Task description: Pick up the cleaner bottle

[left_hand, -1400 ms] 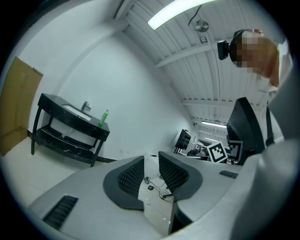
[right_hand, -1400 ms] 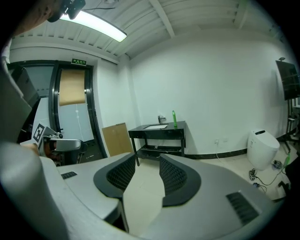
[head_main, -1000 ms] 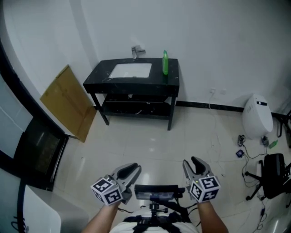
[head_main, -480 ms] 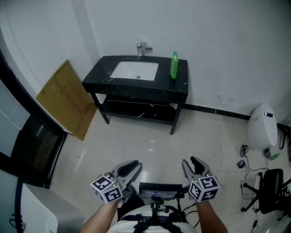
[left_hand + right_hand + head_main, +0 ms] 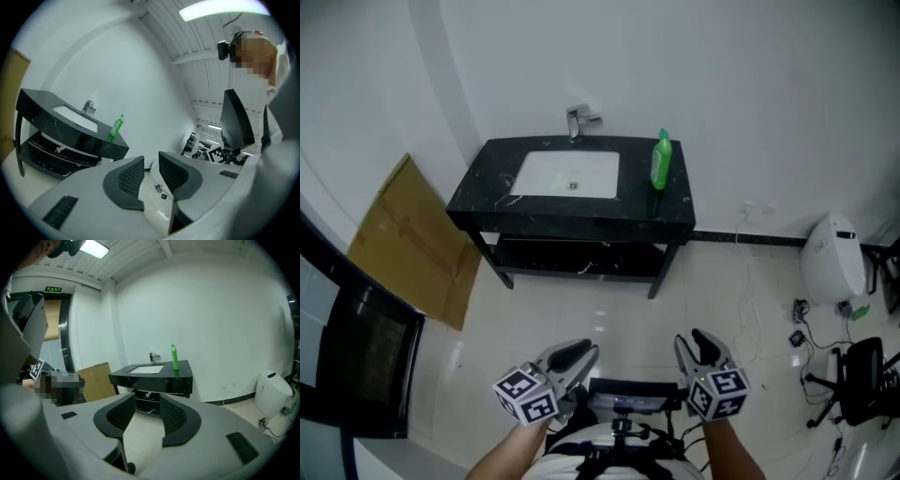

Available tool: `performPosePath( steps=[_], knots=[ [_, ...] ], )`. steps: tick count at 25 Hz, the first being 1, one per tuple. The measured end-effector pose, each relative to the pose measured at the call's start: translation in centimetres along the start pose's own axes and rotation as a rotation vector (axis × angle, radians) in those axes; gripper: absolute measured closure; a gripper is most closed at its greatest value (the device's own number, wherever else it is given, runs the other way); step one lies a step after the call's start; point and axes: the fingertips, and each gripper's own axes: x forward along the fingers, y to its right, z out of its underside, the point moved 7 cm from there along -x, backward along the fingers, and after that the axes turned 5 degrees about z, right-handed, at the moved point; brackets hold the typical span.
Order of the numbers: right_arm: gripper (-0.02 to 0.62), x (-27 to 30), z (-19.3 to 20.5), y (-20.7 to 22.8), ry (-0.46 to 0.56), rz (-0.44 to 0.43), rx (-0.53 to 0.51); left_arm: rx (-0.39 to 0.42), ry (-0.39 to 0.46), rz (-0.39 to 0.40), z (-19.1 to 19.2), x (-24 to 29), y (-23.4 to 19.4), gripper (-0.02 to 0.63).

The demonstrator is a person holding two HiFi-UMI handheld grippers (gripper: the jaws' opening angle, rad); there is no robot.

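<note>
Head view first: the cleaner bottle (image 5: 660,161) stands upright on the black counter (image 5: 675,204), at its right end, just right of the white basin (image 5: 567,175) and well short of the faucet (image 5: 577,121) side; its long axis is vertical, cap up. Both my tools are low in the frame, close to my body and well apart from the counter, with open floor between; the left gripper (image 5: 574,354) sits left of the bottle's line, the right gripper (image 5: 701,341) a little right of it.

In the left gripper view the left gripper (image 5: 151,164) has its jaws partly apart with only floor and cables showing in the gap; the bottle (image 5: 116,128) lies far off to the left of them. In the right gripper view the right gripper (image 5: 147,401) is likewise about half open and holds nothing; the bottle (image 5: 175,357) rises above the gap, only slightly right of centre.

So I judge the right hand the better placed; the approach is a long level reach forward, jaws widened if needed, closing on the bottle's body from the side, across its upright axis; a careless nudge could tip it toward the basin.
</note>
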Motion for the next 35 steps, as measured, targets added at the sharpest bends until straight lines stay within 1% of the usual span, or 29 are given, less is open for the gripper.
performPosePath(
  steps=[4,9,12,15,19,23,28,30,35],
  knots=[
    [0.430,3.7,-2.2,-2.5,0.019,0.055,-0.003,0.009,-0.028,0.055,-3.0,-0.4,-4.7,0.508],
    [0.430,7.2,-3.3,-4.6,0.028,0.106,0.034,0.000,-0.049,0.098,-5.3,-0.9,-9.8,0.507],
    [0.430,8.9,-3.9,-5.0,0.024,0.120,0.041,-0.017,-0.056,0.112,-6.1,-0.4,-11.9,0.507],
    [0.430,10.7,-4.7,-4.1,0.026,0.127,0.041,-0.025,-0.064,0.118,-6.9,1.0,-13.7,0.508],
    [0.430,14.3,-5.8,-2.2,0.022,0.117,0.027,-0.016,-0.058,0.110,-8.3,3.7,-16.5,0.507],
    [0.430,17.8,-7.5,-0.4,0.008,0.098,0.026,-0.021,-0.055,0.072,-9.9,6.2,-19.0,0.507],
    [0.430,21.2,-10.0,2.0,0.001,0.068,-0.010,-0.004,-0.042,0.036,-12.1,9.8,-21.3,0.508],
    [0.430,22.2,-10.4,2.7,-0.004,0.062,-0.011,-0.013,-0.037,0.021,-12.4,10.7,-22.1,0.508],
    [0.430,24.0,-10.8,3.4,-0.027,0.060,-0.001,-0.035,-0.058,0.006,-13.2,11.8,-23.8,0.507]
  ],
)
